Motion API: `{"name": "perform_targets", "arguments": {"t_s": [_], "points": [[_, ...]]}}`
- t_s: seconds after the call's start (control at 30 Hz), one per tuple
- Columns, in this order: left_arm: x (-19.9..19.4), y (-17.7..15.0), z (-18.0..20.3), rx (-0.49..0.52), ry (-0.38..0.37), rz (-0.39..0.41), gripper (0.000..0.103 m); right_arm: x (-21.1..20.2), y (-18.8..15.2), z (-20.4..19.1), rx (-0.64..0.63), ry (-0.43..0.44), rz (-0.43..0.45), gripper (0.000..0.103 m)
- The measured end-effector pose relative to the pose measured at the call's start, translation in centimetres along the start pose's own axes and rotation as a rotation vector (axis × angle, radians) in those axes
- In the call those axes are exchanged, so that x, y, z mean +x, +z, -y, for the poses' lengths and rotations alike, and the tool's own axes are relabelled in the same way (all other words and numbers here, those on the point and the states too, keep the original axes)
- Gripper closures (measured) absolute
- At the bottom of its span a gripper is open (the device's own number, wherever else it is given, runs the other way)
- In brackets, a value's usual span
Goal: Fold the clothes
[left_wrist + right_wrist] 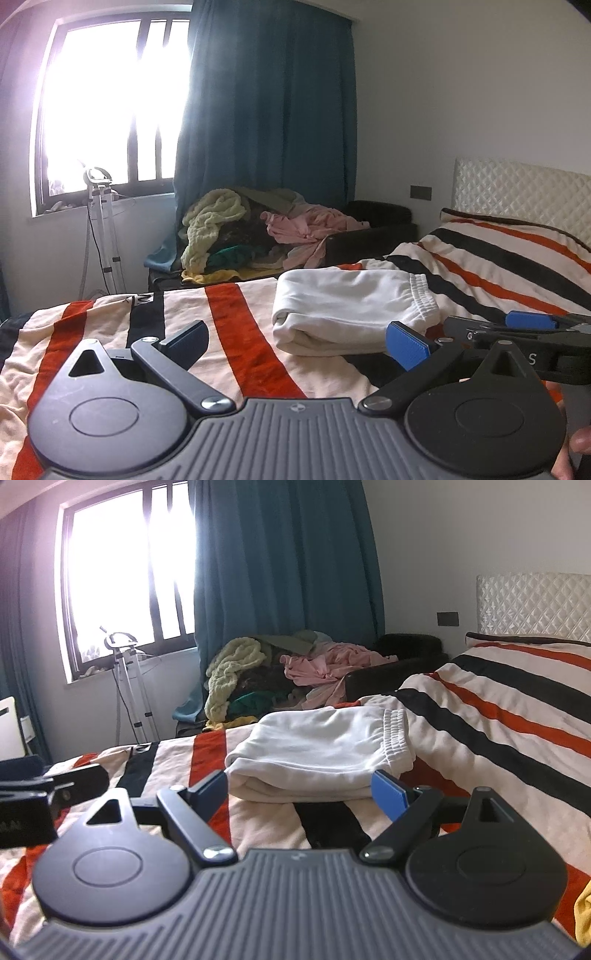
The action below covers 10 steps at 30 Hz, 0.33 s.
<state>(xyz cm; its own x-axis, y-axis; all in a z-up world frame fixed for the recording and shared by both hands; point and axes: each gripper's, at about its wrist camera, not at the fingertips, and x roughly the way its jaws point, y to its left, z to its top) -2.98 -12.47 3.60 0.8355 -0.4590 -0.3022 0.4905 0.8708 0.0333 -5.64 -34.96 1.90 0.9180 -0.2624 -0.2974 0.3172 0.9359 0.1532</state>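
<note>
A white garment [351, 310] lies folded into a thick, flat bundle on the striped bed cover [236, 332]. It looks like sweatpants: a ribbed, gathered elastic band runs along its 3 o'clock edge, and the rounded fold faces 9 o'clock. Stacked layers show along its near side. In the right wrist view the white garment [317, 749] sits at about 12 o'clock, just ahead.

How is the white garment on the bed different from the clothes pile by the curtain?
The white garment is folded flat into a neat stack; the clothes pile is a crumpled heap. The garment is one colour; the pile mixes pink, yellow-green and green pieces. The garment lies on the striped bed; the pile sits beyond it. Neither is held.
</note>
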Motion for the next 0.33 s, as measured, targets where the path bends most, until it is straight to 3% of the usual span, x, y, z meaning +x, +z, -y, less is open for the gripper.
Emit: {"name": "perform_targets", "arguments": {"t_s": [0.33], "points": [[-0.03,-0.08,-0.72,-0.043,0.003,-0.007,0.000,0.29,-0.06,-0.27,-0.014,-0.010,-0.014,0.017]]}}
